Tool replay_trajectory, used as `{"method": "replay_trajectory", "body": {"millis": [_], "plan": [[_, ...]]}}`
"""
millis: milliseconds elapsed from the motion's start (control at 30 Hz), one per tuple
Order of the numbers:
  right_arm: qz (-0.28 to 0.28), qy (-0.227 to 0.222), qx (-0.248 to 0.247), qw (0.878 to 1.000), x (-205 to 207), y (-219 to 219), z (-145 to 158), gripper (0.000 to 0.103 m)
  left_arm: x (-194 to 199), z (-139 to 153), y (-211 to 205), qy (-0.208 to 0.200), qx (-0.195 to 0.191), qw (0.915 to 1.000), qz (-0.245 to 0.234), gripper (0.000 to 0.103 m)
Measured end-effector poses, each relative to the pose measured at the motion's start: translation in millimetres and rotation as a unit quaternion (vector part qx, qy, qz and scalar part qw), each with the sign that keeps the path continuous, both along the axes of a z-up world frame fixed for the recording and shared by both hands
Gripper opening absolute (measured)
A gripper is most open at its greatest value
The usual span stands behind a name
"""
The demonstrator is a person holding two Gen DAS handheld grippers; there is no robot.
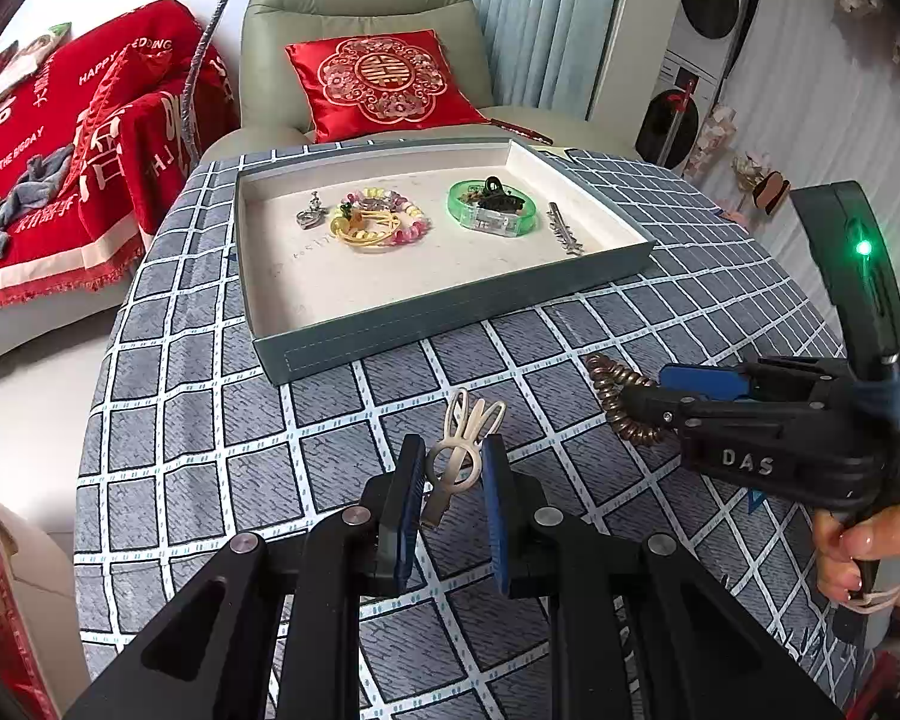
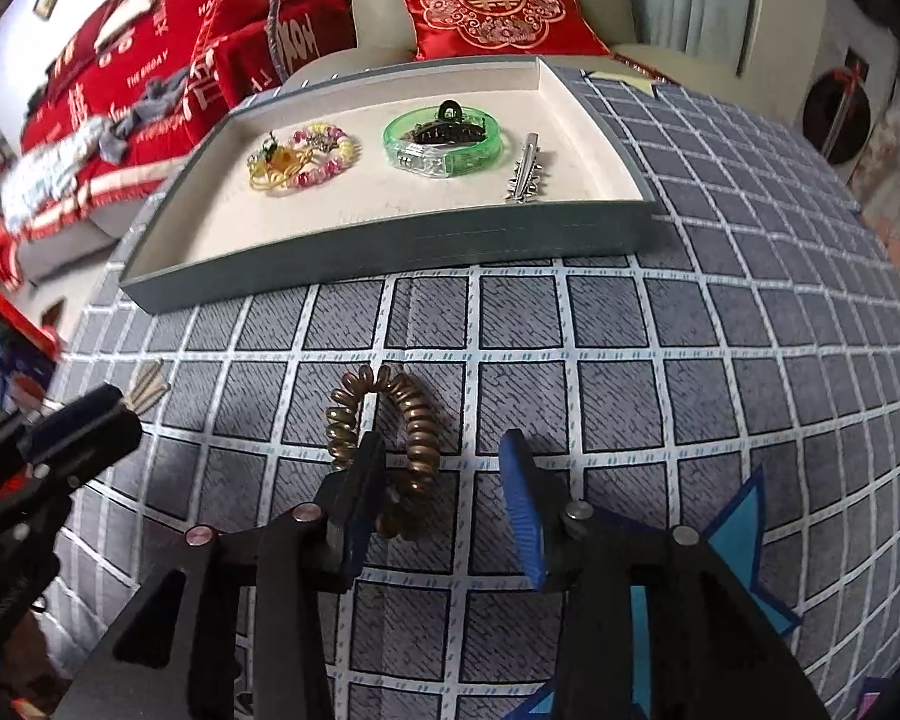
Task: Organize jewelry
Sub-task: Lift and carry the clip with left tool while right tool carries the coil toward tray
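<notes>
In the left wrist view, the left gripper (image 1: 448,468) sits at lower centre, its jaws drawn in and pinching a beige hair clip (image 1: 459,450) with loop-shaped ends, which sticks up between the blue pads above the checked tablecloth (image 1: 210,420).

In the right wrist view, the right gripper (image 2: 444,501) stands with its jaws spread apart at lower centre. A brown spiral hair tie (image 2: 390,438) lies on the cloth; the left finger (image 2: 363,492) crosses its coil, while the right finger stands clear of it, so nothing is pinched. Whether the left finger actually touches the coil cannot be told.

The grey tray (image 2: 390,252) with a cream lining lies in the upper middle of both views. It holds a pink and yellow bead bracelet (image 2: 324,159), a green translucent bangle (image 2: 444,144) with a dark claw clip (image 2: 450,123) inside it, and a silver hair clip (image 2: 525,177) at its right.
</notes>
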State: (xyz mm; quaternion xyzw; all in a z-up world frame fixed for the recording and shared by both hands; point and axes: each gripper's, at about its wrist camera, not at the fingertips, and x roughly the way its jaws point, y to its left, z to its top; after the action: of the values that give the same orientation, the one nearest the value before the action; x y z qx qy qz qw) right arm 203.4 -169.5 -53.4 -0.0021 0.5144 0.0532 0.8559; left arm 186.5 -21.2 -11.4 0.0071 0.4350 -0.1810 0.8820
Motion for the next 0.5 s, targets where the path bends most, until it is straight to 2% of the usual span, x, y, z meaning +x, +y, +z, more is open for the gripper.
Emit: {"method": "replay_trajectory", "body": {"millis": [67,200,300,500], "plan": [[0.005,0.001,-0.007,1.000,-2.2,2.2,0.5,0.013,-0.3,0.6,0.1,0.000,-0.001,1.0000,0.000,0.034],[0.004,0.000,0.004,1.000,-7.0,-1.2,2.5,0.012,-1.3,2.2,0.1,-0.002,-0.003,1.0000,0.000,0.034],[-0.007,-0.004,0.034,0.999,-9.7,-9.2,6.2,0.012,-1.9,3.4,0.8,-0.003,-0.003,1.0000,0.001,0.034],[-0.023,-0.022,0.068,0.997,-14.4,-25.9,26.4,0.012,-1.3,12.7,4.9,-0.009,-0.009,0.9999,0.006,0.034]]}}
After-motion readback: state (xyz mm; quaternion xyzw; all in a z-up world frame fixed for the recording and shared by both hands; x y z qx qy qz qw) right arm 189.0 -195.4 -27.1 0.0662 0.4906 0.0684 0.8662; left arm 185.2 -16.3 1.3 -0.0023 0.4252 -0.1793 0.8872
